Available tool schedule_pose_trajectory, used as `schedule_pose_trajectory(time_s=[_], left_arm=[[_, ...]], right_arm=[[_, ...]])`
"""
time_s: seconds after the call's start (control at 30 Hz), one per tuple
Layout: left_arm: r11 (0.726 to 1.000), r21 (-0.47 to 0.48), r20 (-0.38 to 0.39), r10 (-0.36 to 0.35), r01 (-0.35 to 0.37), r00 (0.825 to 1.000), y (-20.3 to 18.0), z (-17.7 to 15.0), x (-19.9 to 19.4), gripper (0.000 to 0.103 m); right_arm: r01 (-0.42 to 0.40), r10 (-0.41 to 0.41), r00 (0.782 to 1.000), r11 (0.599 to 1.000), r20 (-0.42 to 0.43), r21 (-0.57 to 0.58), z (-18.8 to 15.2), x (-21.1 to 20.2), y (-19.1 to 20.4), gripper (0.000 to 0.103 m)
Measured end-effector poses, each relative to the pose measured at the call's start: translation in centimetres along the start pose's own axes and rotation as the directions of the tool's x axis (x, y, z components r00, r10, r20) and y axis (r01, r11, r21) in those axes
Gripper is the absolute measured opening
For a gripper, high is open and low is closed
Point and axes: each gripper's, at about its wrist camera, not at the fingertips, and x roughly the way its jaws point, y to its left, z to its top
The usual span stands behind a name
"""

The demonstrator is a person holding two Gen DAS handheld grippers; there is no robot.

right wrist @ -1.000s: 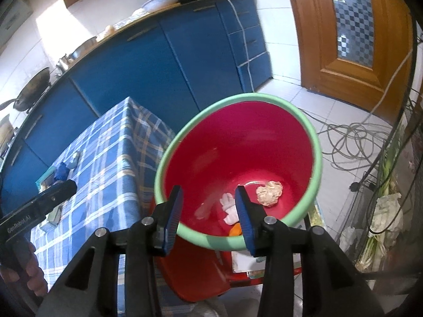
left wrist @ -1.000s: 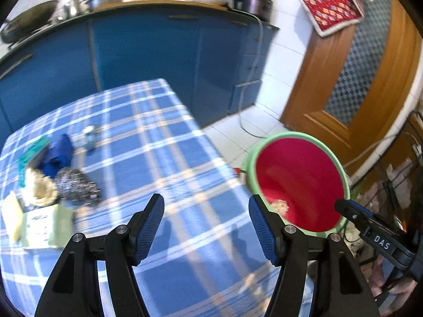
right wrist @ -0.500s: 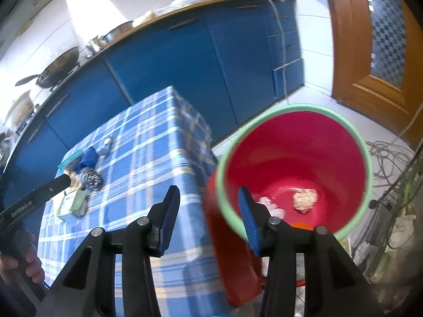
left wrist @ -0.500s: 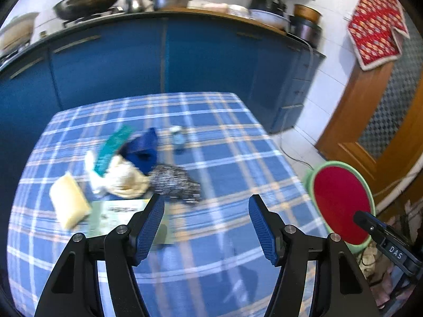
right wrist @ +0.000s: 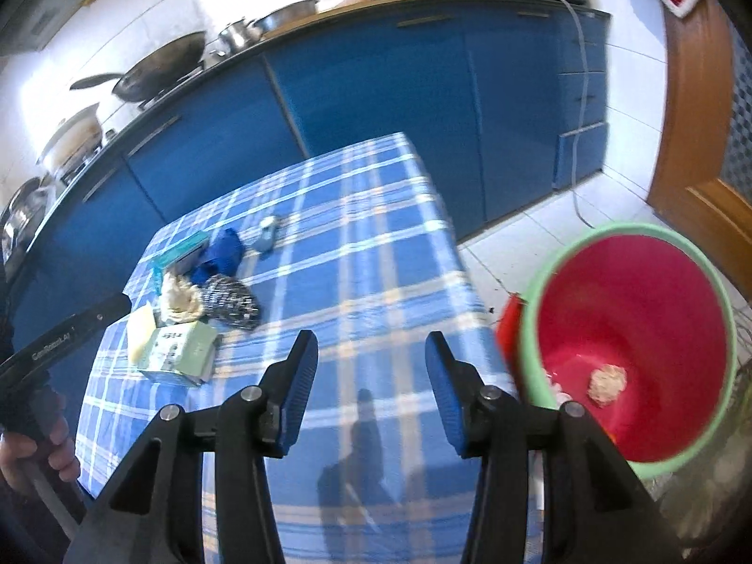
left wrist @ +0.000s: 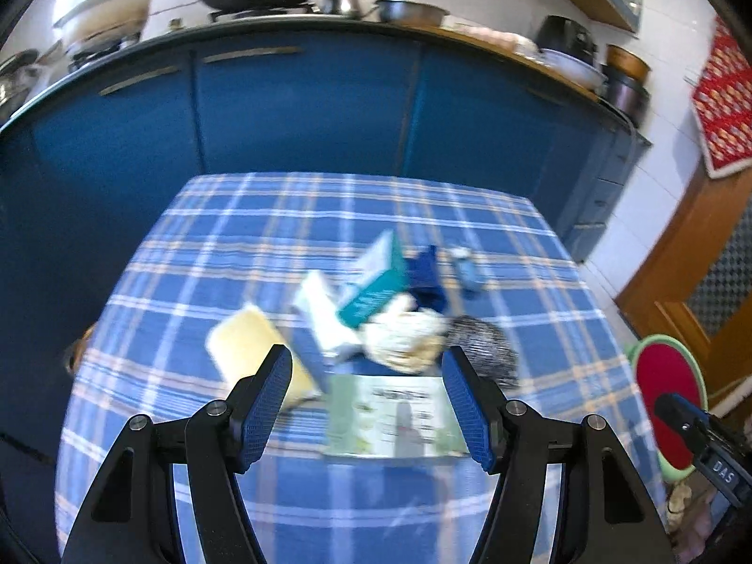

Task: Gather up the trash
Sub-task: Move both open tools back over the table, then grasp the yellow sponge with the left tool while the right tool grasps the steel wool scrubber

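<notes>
The left hand-held gripper (left wrist: 366,404), jaws wide and empty, hovers directly over a pale green printed carton (left wrist: 397,416) in the trash pile near the worktop's (right wrist: 376,254) left edge. The right hand-held gripper (right wrist: 371,395), also wide and empty, hangs farther off, beside the red green-rimmed bucket (right wrist: 630,329) off the worktop's right edge.

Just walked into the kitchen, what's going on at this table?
A person holds two grippers, collecting trash. The left gripper is open and empty over a heap of litter on the checked tablecloth. The right gripper is open too, beside the red bin, which already holds a few scraps.
</notes>
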Motion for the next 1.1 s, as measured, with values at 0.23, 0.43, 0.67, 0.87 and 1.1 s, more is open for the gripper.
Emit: schedule_pose_trajectory(time_s=[0.23, 0.43, 0.67, 0.87, 1.1], left_arm=[[0.996, -0.073, -0.030, 0.051, -0.053, 0.998, 4.1, 0.2, 2.0, 0.068], [0.991, -0.113, -0.077, 0.069, -0.077, 0.995, 6.0, 0.0, 4.4, 0.068], [0.988, -0.131, -0.111, 0.063, -0.077, 0.992, 6.7, -0.2, 6.4, 0.068], [0.985, -0.141, -0.124, 0.086, -0.103, 0.989, 7.1, -0.4, 7.6, 0.069], [0.983, -0.156, -0.125, 0.077, -0.096, 0.989, 7.6, -0.5, 8.4, 0.071]], right_arm=[[-0.040, 0.039, 0.999, 0.998, -0.029, -0.051, 1.0, 2.6, 3.5, 0.050], [-0.071, 0.065, 0.996, 0.994, -0.062, -0.088, 1.7, 4.9, 6.2, 0.052], [-0.092, 0.080, 0.993, 0.986, -0.092, -0.138, 2.2, 7.6, 9.0, 0.052], [-0.105, 0.086, 0.989, 0.981, -0.119, -0.164, 2.4, 9.6, 10.5, 0.056], [-0.111, 0.086, 0.986, 0.979, -0.146, -0.172, 2.4, 11.8, 11.3, 0.061]])
